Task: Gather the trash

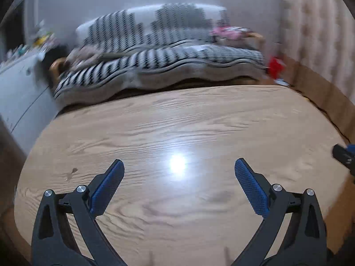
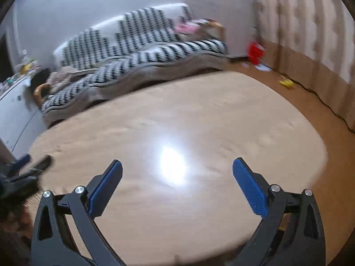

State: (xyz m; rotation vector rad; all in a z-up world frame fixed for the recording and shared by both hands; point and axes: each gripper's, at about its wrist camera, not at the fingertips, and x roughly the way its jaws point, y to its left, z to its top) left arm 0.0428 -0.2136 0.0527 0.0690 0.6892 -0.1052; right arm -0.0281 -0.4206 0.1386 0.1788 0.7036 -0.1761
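My left gripper [image 1: 179, 163] hangs open over a light wooden table [image 1: 199, 115], nothing between its blue pads [image 1: 250, 186]. My right gripper [image 2: 177, 163] is open too, above the same table [image 2: 199, 102], and holds nothing. Each gripper shows at the edge of the other's view: the right one [image 1: 344, 155] at the far right, the left one [image 2: 26, 166] at the far left, blurred. No piece of trash shows on the tabletop in either view. Small bits lie on the floor by the wall: a yellow object [image 2: 286, 83] and white scraps [image 2: 264, 67].
Behind the table runs a sofa with a black-and-white patterned cover [image 1: 159, 62]. A red object [image 1: 275, 65] stands on the floor at its right end. A white cabinet [image 1: 20, 88] is at the left, a curtain [image 1: 317, 33] at the right. A dark cable [image 2: 328, 106] trails along the floor.
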